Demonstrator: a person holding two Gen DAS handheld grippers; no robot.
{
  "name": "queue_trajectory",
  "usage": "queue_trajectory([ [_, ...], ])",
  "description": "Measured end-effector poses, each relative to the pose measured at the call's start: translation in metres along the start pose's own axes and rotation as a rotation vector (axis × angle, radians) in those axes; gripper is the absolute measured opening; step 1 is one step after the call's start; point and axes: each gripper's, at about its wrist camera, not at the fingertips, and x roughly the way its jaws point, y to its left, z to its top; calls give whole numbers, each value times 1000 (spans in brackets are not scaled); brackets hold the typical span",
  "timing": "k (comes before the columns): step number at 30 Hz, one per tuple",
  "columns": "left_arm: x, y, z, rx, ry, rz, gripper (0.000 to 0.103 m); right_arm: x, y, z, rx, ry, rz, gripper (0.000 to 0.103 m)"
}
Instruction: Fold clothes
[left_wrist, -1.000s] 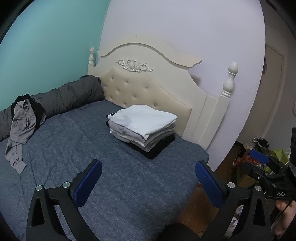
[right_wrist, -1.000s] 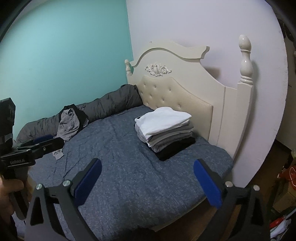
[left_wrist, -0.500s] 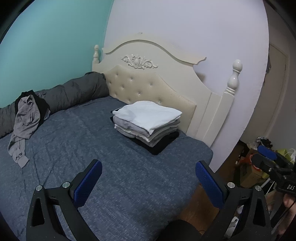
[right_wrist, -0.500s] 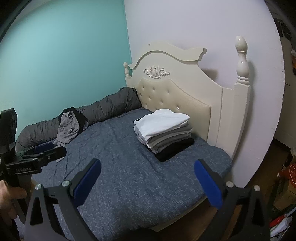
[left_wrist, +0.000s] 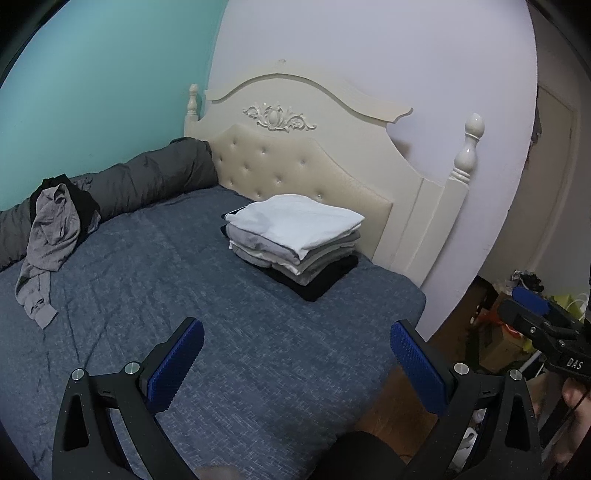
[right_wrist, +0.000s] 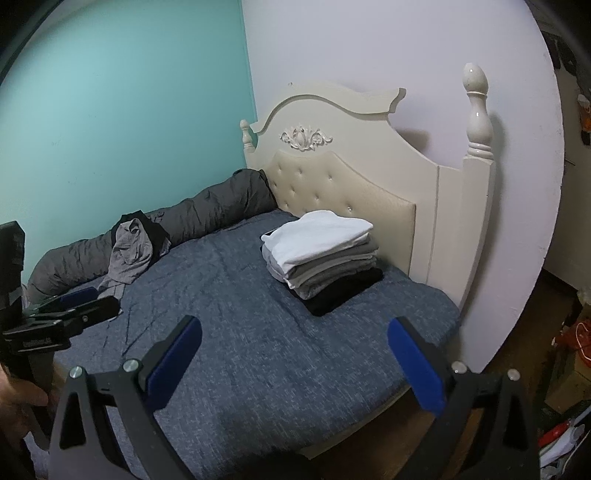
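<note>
A neat stack of folded clothes, white on top and black at the bottom, rests on the blue bed close to the headboard. A crumpled grey garment lies over a black one at the far left, against a dark rolled duvet. My left gripper hovers open above the bed's near part, nothing between its blue pads. My right gripper is also open and empty, held over the bed's near edge. Each gripper shows at the side of the other's view.
A cream headboard with posts backs the bed, and the dark rolled duvet lines the teal wall. Wooden floor and cluttered boxes lie to the right of the bed.
Both views have drawn slightly back and shifted, so the folded stack sits a little farther right in frame. Both grippers stay open and empty. The clothes have not moved.
</note>
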Motion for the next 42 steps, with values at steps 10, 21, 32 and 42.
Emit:
queue_trajectory([
  [10, -2, -5, -1, 19, 4, 3, 103, 1, 1, -1, 2, -1, -10, 102],
  [21, -6, -5, -1, 15, -8, -5, 103, 1, 0, -4, 6, 0, -7, 102],
  [32, -8, -8, -3, 22, -8, -6, 103, 1, 0, -7, 15, 4, -6, 102],
  [42, -7, -10, -4, 27, 0, -10, 103, 2, 0, -9, 14, 10, -1, 102],
])
